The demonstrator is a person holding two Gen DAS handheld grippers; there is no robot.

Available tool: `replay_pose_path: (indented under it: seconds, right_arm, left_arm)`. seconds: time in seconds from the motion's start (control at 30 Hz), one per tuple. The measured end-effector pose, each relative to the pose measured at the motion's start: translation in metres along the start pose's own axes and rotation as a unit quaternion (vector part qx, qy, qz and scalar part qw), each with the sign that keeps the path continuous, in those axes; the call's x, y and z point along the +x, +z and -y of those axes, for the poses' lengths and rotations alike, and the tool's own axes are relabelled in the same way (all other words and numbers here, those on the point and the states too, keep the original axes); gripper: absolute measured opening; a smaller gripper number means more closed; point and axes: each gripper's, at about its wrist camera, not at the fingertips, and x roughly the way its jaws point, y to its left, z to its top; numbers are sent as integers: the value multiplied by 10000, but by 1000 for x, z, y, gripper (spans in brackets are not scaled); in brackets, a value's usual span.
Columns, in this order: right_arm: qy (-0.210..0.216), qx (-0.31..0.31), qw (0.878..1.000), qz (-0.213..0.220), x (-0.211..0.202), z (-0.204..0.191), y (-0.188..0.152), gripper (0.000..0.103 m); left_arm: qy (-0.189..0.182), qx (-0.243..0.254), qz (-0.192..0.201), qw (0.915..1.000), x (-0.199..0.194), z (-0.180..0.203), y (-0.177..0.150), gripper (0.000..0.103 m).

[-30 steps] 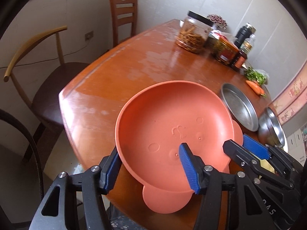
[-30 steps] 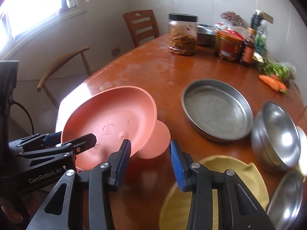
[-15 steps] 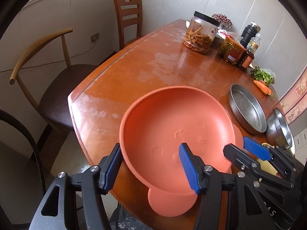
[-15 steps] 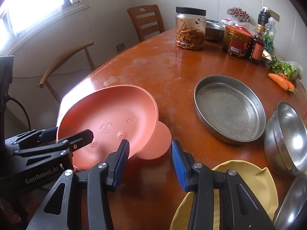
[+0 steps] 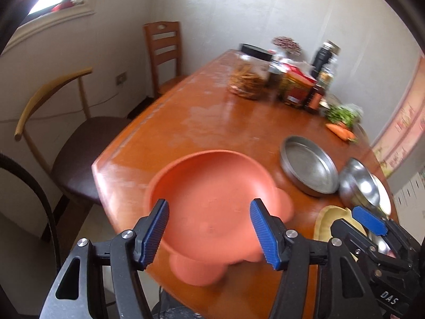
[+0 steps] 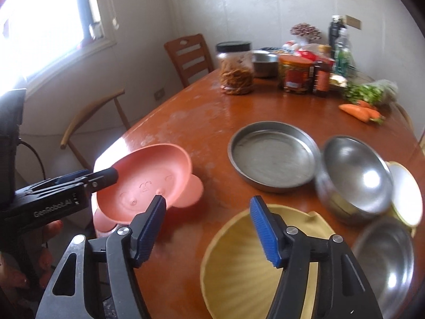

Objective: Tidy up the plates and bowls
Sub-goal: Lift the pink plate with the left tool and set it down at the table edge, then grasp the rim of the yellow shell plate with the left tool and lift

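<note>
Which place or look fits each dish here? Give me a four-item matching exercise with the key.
Things:
1. orange bowl
2. flat metal pan
3. yellow bowl
4. carrots

Descriptions:
A. beside the leafy greens, far side of the table
B. under the right gripper, ribbed inside
C. at the table's near corner, face marks inside, ear-like tabs
D. round, shallow, empty, next to the shiny steel bowl

Pairs: 1-C, 2-D, 3-B, 4-A
</note>
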Motion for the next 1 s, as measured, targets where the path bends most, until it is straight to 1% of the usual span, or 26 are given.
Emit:
replay_pose_path:
  seconds: [0.1, 0.23, 0.37, 0.43, 0.57, 0.7, 0.77, 0.83, 1.0]
  right_arm:
    - [-58, 192, 9997, 125, -23, 13, -11, 70]
    - [-218, 374, 9987, 269, -52, 29, -30, 71]
    - [-296, 601, 9975, 218, -68, 44, -55, 71]
    - [-344, 699, 9968, 171, -73, 50, -66, 71]
    - [-386, 958, 9946, 92, -82, 62, -87, 71]
    - [-327, 1141, 9929, -7, -83, 69, -105, 71]
    - [-315, 1219, 9920, -132, -79, 71, -113, 71]
    - [-263, 1281, 9913, -140, -78, 72, -116, 71]
    - [-313, 1391, 9896, -178, -69, 75, -114, 71]
  left_arm:
    - [-171, 296, -39, 9994, 0, 26, -5, 63]
    - [-392, 745, -132, 9964, 5, 61, -16, 63]
    - [-630, 1043, -255, 9922, 12, 91, -27, 63]
    - [-679, 1172, -304, 9903, 13, 103, -32, 63]
    - [-730, 1323, -411, 9877, 19, 116, -41, 63]
    - [-691, 1400, -469, 9866, 25, 123, -48, 63]
    - [-693, 1437, -512, 9859, 29, 126, -50, 63]
    - [-704, 1472, -546, 9851, 31, 127, -52, 63]
    - [-786, 1499, -641, 9835, 39, 130, -54, 63]
